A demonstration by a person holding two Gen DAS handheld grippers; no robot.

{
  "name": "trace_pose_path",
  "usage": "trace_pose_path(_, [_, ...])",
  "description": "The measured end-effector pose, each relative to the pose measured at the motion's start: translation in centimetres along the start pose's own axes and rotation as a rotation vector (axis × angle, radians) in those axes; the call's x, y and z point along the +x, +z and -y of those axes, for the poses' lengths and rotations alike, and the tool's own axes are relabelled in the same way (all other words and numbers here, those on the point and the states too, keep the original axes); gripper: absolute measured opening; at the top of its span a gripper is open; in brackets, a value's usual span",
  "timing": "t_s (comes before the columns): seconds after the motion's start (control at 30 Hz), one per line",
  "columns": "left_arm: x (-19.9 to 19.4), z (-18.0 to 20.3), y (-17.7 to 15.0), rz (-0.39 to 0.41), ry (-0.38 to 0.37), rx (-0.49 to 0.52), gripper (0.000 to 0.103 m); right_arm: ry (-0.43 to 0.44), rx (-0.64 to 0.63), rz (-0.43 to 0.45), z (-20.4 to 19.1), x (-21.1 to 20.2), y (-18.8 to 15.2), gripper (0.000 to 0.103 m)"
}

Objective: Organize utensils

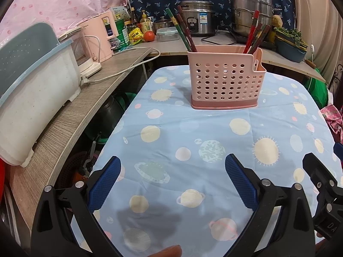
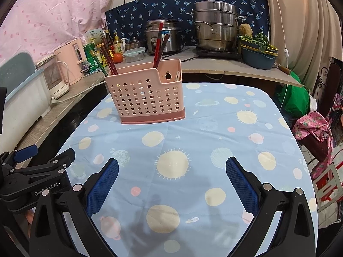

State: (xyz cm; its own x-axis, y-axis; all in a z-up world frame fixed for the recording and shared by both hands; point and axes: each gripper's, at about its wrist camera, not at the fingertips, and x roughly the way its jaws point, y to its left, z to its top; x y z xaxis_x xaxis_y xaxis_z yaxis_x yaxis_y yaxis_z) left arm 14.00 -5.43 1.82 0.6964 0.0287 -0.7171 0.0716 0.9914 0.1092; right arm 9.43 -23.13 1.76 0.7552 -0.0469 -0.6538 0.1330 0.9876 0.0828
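A pink perforated utensil holder (image 1: 225, 83) stands upright on the blue planet-print tablecloth (image 1: 193, 132), at the far side of the table. Several chopsticks stick out of it: a green and dark red bunch (image 1: 184, 32) on its left, a red and brown bunch (image 1: 256, 36) on its right. The holder also shows in the right wrist view (image 2: 146, 94), with a pale utensil in its small end pocket (image 2: 177, 76). My left gripper (image 1: 172, 167) is open and empty, low over the near cloth. My right gripper (image 2: 171, 169) is open and empty beside it.
A wooden shelf (image 1: 70, 111) runs along the left with a white and blue dish rack (image 1: 32, 98) and a pink kettle (image 1: 100, 40). Behind stand a rice cooker (image 1: 198, 19), a steel steamer pot (image 1: 250, 15), bottles and a tomato (image 1: 149, 36). A chair with pink cloth (image 2: 315, 132) is at the right.
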Motion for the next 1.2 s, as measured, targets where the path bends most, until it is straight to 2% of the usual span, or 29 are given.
trace_pose_path(1.2, [1.2, 0.0, 0.5, -0.005, 0.020, -0.002, 0.093, 0.002, 0.007, -0.021, 0.4, 1.5, 0.5, 0.097])
